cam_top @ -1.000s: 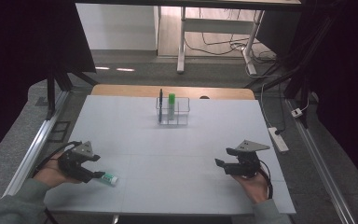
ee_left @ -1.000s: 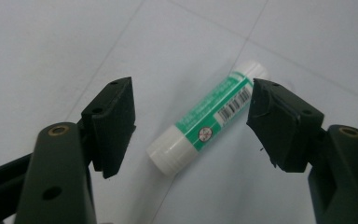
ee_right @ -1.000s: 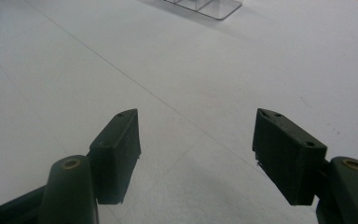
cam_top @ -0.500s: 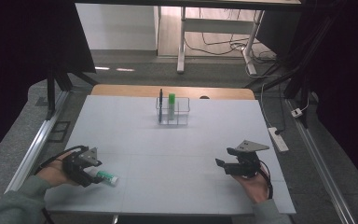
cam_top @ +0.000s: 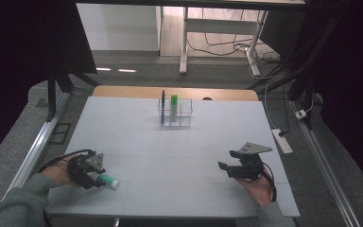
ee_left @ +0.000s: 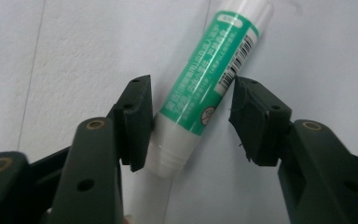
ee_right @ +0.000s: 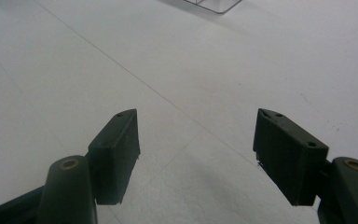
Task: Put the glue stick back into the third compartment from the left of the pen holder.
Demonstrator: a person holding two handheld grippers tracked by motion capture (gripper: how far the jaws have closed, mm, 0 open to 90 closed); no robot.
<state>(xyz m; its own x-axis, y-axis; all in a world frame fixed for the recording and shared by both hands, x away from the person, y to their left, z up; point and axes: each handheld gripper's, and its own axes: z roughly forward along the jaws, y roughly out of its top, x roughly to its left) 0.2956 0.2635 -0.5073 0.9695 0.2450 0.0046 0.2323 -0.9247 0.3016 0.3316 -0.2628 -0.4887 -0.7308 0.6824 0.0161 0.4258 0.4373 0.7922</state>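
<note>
A green-and-white tube point(cam_top: 108, 180) lies flat on the white table point(cam_top: 179, 156) near the front left. My left gripper point(cam_top: 96, 178) straddles its lower end. In the left gripper view the tube point(ee_left: 209, 88) runs up between the jaws of the left gripper point(ee_left: 191, 116); one pad touches it and the other stands a little off it. These jaws have just been closing. My right gripper point(cam_top: 223, 166) rests at the front right, held by a hand. In the right gripper view, the right gripper point(ee_right: 196, 140) is open over bare table with nothing between its pads.
A clear rack point(cam_top: 176, 116) stands at the table's far middle, holding a green marker point(cam_top: 174, 101) and a black pen point(cam_top: 163, 101). A white power strip point(cam_top: 281, 140) lies off the table's right edge. A metal rail point(cam_top: 38, 142) runs along the left side.
My left gripper has shifted onto the tube, and its jaws have narrowed around it. The tube has stayed on the table. The right gripper has not moved.
</note>
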